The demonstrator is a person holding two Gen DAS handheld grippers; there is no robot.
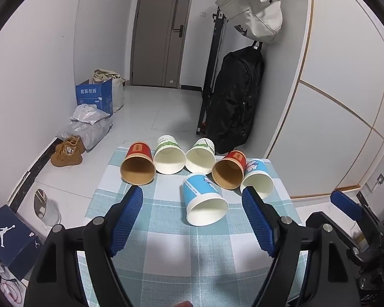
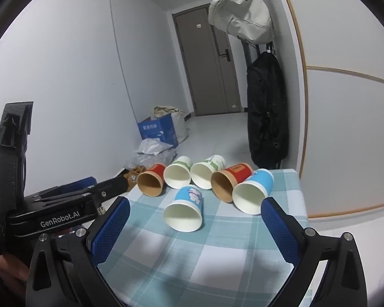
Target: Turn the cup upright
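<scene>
The table [image 1: 166, 255], under a blue-and-white check cloth, carried six paper cups, all on their sides with their mouths turned toward the two tools — a layout that looked set up on purpose, so that each cup could be taken by the wall and tipped onto its base. Five lay in a row along the far edge: beyond the near cup stood two white-green ones [image 1: 169, 157] [image 1: 201, 159], with a red cup [image 1: 137, 166] at the left end, a second red cup [image 1: 229, 172] to the near cup's right, and a blue cup [image 1: 257, 180] at the right end, touching that red one. The near cup [image 1: 204, 202] — blue, the task's likely first target — lay alone in front of the row, closest to both tools.

The left tool [image 1: 193, 199] hung just short of the near cup with its jaws spread wide, empty; the cup's mouth sat between its blue pads [image 1: 126, 220] in that view, though I could not tell whether it was truly within reach. The right tool [image 2: 195, 212] was likewise wide open and empty, held back beside the left one.

No cup's base showed; the table's near edge and legs were cut off by the tools' frames, and the cups' print was too small to read.
</scene>
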